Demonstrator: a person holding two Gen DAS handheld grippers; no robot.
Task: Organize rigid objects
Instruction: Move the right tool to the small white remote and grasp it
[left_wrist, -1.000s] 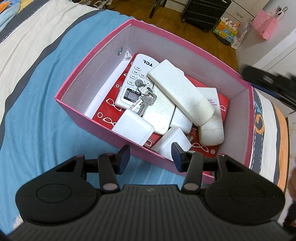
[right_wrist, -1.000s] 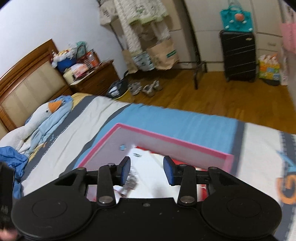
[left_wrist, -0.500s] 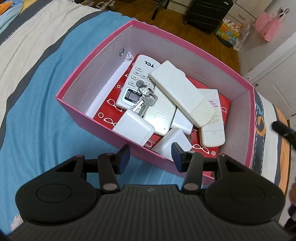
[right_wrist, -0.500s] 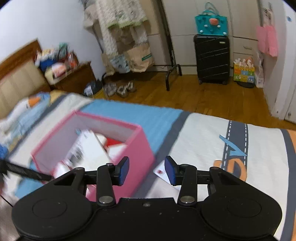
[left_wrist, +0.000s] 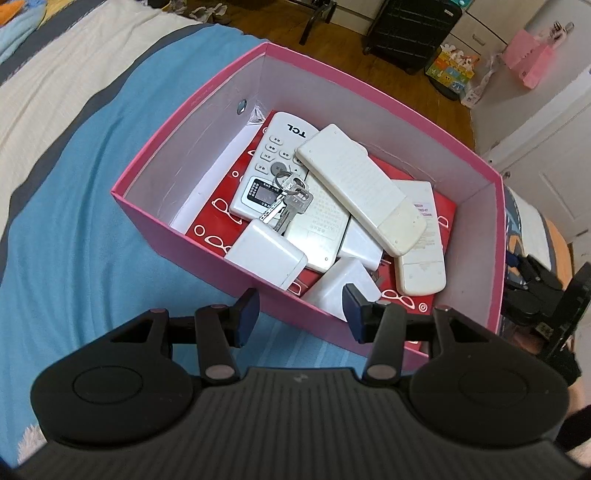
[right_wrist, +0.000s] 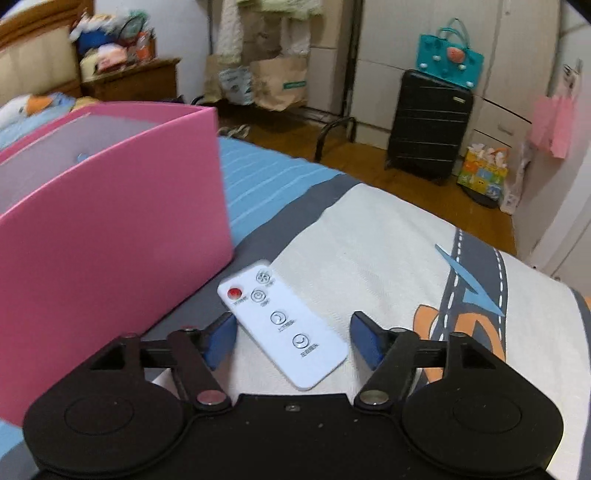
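A pink box (left_wrist: 207, 99) stands on the bed. It holds several white remotes, among them a TCL remote (left_wrist: 275, 147), a bunch of keys (left_wrist: 290, 201) and white power adapters (left_wrist: 264, 258). My left gripper (left_wrist: 300, 319) is open and empty above the box's near wall. In the right wrist view the box (right_wrist: 110, 229) stands at the left. A small white remote with a red button (right_wrist: 282, 323) lies flat on the bedspread beside it. My right gripper (right_wrist: 291, 341) is open, low over this remote, with a finger on either side and not touching it.
The bedspread (right_wrist: 388, 240) is white with blue and grey stripes and a road print. My right gripper shows at the right edge of the left wrist view (left_wrist: 543, 295). A black suitcase (right_wrist: 428, 125), bags and a wooden floor lie beyond the bed.
My right gripper has swung right from over the box and dropped low over the small white remote on the bedspread, opening wider. My left gripper has barely moved.
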